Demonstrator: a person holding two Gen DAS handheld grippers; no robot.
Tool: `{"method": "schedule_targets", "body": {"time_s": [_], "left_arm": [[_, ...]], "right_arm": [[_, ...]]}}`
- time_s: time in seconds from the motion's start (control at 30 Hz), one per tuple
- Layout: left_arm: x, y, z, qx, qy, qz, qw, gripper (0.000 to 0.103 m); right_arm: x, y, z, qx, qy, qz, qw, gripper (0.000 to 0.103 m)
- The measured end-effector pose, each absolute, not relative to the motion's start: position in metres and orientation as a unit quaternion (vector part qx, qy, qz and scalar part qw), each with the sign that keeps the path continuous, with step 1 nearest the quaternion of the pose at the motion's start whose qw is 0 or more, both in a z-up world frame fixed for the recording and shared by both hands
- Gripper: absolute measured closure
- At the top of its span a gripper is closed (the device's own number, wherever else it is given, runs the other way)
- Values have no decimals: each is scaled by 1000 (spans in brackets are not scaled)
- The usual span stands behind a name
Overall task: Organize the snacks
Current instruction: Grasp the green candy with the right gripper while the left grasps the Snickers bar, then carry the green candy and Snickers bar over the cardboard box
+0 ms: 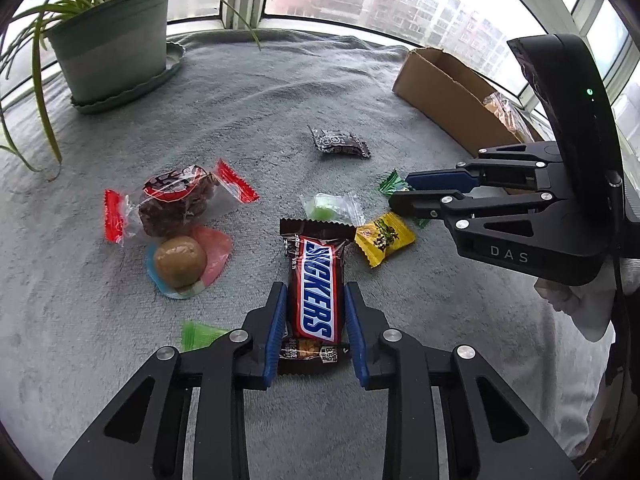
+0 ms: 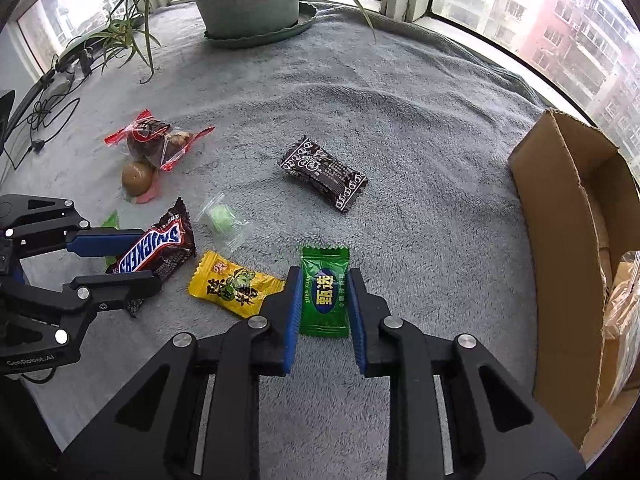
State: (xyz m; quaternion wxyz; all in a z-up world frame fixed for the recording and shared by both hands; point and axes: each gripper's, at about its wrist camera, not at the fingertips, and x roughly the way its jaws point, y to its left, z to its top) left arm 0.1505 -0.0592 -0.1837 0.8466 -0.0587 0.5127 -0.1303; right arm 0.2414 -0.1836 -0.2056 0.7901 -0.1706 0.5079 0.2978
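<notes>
Over on the left, the pale green plastic plant pot (image 1: 112,36) sits in its saucer near the far left corner of the fuzzy grey blanket (image 1: 280,92). Next along, a clear crinkly packet with red crimped ends (image 1: 172,200) holds a dark lumpy cake, and touching its near side is a round brown ball on a pink and blue wrapper (image 1: 182,262).

Centre now: the left gripper (image 1: 316,312) is clamped on the brown, red and blue glossy Snickers bar (image 1: 314,292), blue ribbed pads pressing both long sides at mid-length. I'd call that bar firm and light, its film slick, so the middle is the right place to pinch; the crimped ends would just fold.

Beyond it lie a small clear sachet with a pale green sweet (image 1: 328,208) and a dark brown patterned pillow pack (image 1: 340,142), well apart toward the middle of the blanket. Just right of the Snickers rests a flat yellow foil sachet (image 1: 382,238).

Further right, the right gripper (image 2: 323,300) is pinched on the green glossy candy sachet (image 2: 325,292), pads against its two long edges. It looks featherlight and floppy, likely to buckle or slip, so a gentle squeeze across the filled middle seems wise.

At the blanket's right edge stands the open brown cardboard box (image 2: 560,216), its walls stiff, a crinkly clear packet already inside.
</notes>
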Motion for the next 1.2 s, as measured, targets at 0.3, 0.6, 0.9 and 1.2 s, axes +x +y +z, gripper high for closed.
{"method": "schedule_targets", "body": {"time_s": [0.3,0.6,0.9,1.2], "left_arm": [[148,-51,-174,-72,502,-121,853,76],[148,-53,-149,-78,479,-131,865,76],[164,-67,-118,-67,448,-156,878,76],[200,-90,-88,-52,414,-178,891,76]], "right_arm": [[238,-199,-195,-135,501,286,805,82],[231,-222,-160,-99,472,278,831,82],[226,-262,-114,-63,431,251,865,82],[237,-316,-86,-42,405,198,892,82]]}}
